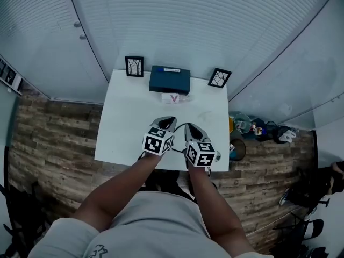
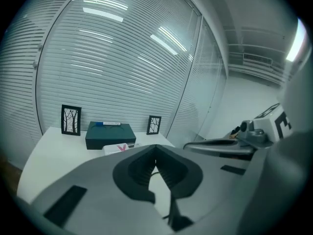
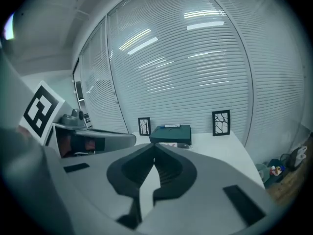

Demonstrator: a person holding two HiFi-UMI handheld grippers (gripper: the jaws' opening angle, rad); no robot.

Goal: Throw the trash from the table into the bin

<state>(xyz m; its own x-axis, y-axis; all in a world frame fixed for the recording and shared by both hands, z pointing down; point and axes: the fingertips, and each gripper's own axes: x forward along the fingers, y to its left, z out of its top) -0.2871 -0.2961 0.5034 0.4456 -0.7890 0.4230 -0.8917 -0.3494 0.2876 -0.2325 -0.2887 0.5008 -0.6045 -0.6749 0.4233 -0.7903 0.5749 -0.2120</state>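
The person wears a pale grey short-sleeved T-shirt (image 1: 156,224) with a dark print low on one sleeve. The left gripper (image 1: 167,121) and right gripper (image 1: 190,127) are light grey moulded shells with black ribbed pads (image 2: 141,168). Each carries a white cube (image 1: 157,142) bearing black square markers.

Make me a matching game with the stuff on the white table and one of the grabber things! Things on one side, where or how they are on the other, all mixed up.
Things:
1. dark box
2. small white packet
3. left picture frame
4. right gripper

Places or states:
A. shut, nothing between its jaws
B. back left corner of the table
C. back middle of the table
D. just in front of the box

Pairs: 1-C, 2-D, 3-B, 4-A
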